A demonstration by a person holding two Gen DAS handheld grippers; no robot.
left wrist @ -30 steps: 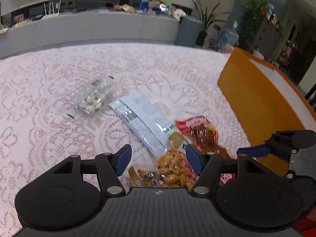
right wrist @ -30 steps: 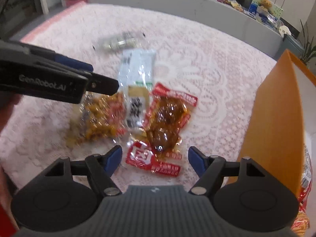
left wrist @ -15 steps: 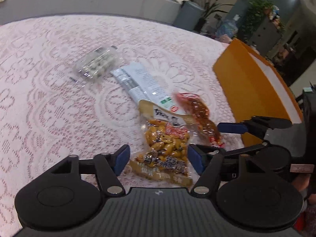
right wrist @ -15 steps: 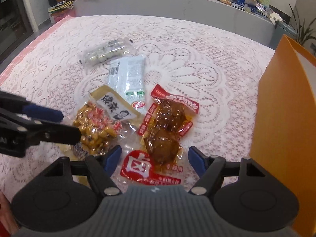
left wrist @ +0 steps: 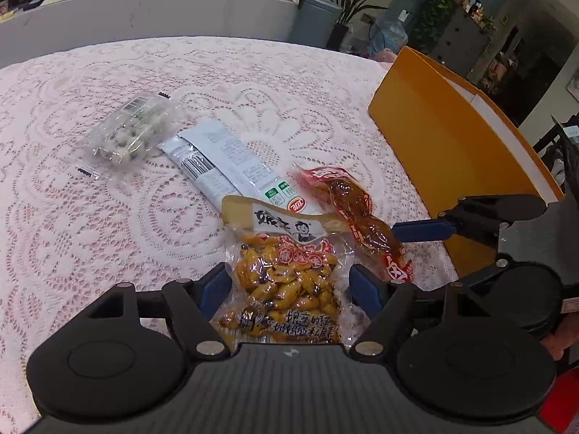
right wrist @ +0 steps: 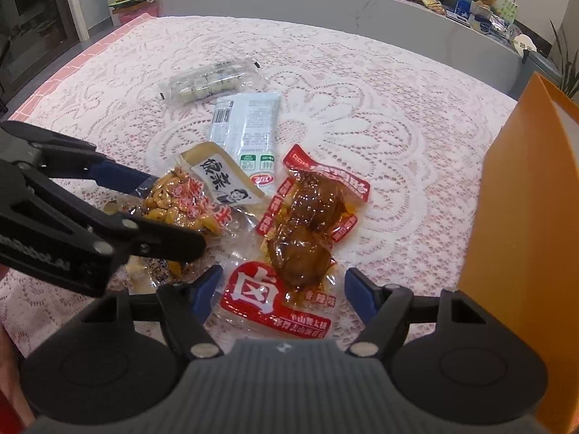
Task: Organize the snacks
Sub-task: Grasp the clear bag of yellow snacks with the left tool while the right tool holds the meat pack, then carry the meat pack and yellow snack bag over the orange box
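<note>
Surface: pink lace tablecloth (left wrist: 108, 217) with a grey counter (left wrist: 152, 11) behind.

Four snack packs lie on the cloth:
- clear pack of pale pieces (left wrist: 130, 133)
- white sachet (left wrist: 224, 159)
- yellow bean pack (left wrist: 286, 282)
- red braised-meat pack (right wrist: 307, 224)

Orange box (left wrist: 445, 144) stands to the right. Only the right wrist view shows the tablecloth's pink tiled edge.

Left gripper (left wrist: 289, 289): jaws opening, astride the bean pack, pads clear of it.

Right gripper (right wrist: 278, 289): jaws apart over the meat pack, nothing gripped.
</note>
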